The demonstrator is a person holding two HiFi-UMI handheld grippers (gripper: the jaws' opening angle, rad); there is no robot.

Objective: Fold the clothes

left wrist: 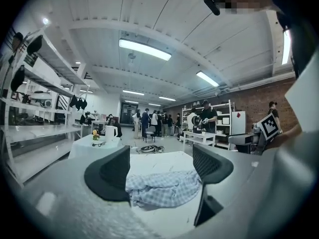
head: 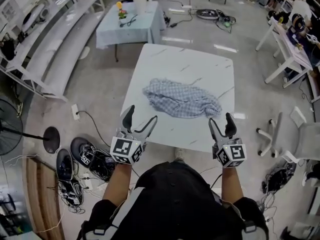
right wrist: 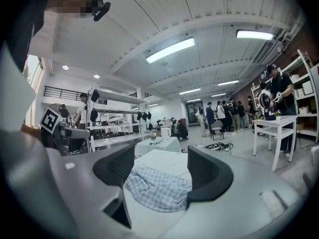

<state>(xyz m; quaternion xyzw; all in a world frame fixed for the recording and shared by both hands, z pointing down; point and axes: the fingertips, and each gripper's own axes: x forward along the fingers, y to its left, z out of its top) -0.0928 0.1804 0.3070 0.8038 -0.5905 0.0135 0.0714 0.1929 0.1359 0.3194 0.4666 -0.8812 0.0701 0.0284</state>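
A crumpled blue-and-white checked cloth (head: pixel 181 100) lies in a heap near the middle of the white marble-top table (head: pixel 165 64). My left gripper (head: pixel 139 118) hovers open at the table's near left edge, short of the cloth. My right gripper (head: pixel 223 122) is open too, at the near right edge just below the cloth's right end. Between the spread left jaws the cloth (left wrist: pixel 162 189) shows on the table ahead of the left gripper (left wrist: pixel 162 171). The right gripper (right wrist: pixel 162 172) also frames the cloth (right wrist: pixel 158 189). Neither gripper holds anything.
A smaller table with a pale blue cover (head: pixel 131 23) stands beyond, carrying a white kettle (head: pixel 141 0). Shelving (head: pixel 45 39) runs along the left. Shoes and cables (head: pixel 80 164) lie on the floor at my left; a white chair (head: pixel 292 139) stands at right. Several people stand in the background (left wrist: pixel 149 121).
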